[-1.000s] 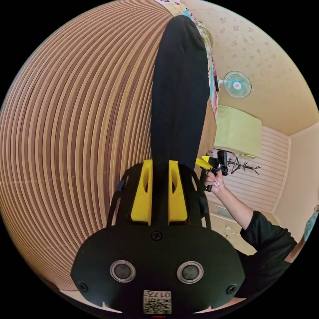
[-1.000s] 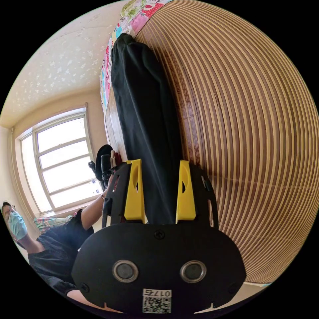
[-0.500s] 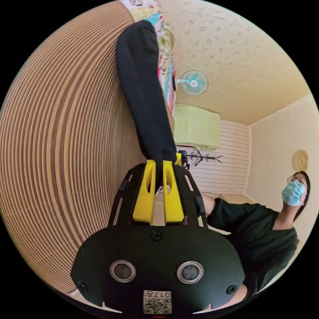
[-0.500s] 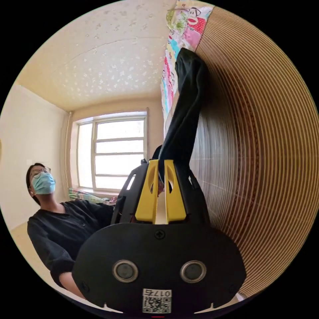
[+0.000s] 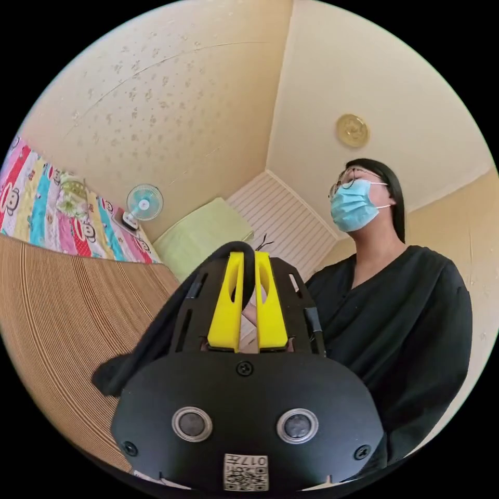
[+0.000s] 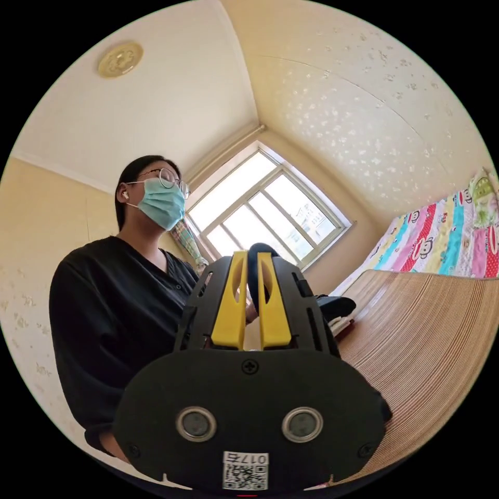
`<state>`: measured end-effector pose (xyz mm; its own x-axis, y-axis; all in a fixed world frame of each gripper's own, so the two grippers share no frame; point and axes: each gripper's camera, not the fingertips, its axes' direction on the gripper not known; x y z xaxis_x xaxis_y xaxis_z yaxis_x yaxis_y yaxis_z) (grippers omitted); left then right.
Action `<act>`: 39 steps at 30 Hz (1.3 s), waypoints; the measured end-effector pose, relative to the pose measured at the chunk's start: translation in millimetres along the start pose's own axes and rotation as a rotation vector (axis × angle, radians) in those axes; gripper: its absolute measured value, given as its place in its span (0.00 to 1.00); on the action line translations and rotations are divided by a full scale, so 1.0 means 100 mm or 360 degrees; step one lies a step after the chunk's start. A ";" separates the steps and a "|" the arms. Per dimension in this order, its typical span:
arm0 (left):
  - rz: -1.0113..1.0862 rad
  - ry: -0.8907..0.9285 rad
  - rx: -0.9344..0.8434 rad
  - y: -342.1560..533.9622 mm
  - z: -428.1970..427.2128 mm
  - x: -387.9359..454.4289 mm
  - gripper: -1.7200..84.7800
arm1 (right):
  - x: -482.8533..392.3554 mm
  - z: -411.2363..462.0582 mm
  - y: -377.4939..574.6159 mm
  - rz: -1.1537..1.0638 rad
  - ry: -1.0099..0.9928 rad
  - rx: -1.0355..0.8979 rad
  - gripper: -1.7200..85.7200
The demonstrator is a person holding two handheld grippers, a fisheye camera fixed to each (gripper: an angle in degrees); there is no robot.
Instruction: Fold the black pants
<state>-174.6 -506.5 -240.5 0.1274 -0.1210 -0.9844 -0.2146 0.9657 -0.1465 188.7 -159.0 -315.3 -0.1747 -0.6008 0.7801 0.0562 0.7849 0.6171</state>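
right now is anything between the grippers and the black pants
Nothing visible. The left gripper is shut on the black pants, the fabric trailing down onto the striped mat. The right gripper also pinches black fabric.

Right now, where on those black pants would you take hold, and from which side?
At the end already lifted. The left gripper and right gripper each pinch a fold of the black pants between shut jaws, and the cloth trails down to the striped mat. I'd come in from the mat's near edge, since the rest lies limp.
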 end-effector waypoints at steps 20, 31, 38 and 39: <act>-0.1228 -0.1116 -0.0810 1.67 0.49 -2.10 0.08 | 1.81 0.37 2.10 0.1387 0.1207 -0.0695 0.06; -0.1485 -0.1185 -0.0768 1.91 0.13 -2.84 0.17 | 2.39 0.22 2.68 0.1810 0.1102 -0.0499 0.21; -0.1441 -0.1122 -0.1140 1.52 0.53 -4.04 0.20 | 3.41 0.98 2.55 0.1876 0.0909 -0.0720 0.26; -0.1449 -0.1057 -0.1290 1.59 0.68 -4.15 0.20 | 3.41 1.07 2.55 0.1854 0.0946 -0.0754 0.26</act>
<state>-195.8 -287.0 151.5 0.9071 -0.2774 -0.3164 -0.2753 0.1775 -0.9448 38.1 -147.3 97.2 0.6353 0.2892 0.7161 0.2236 0.8186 -0.5290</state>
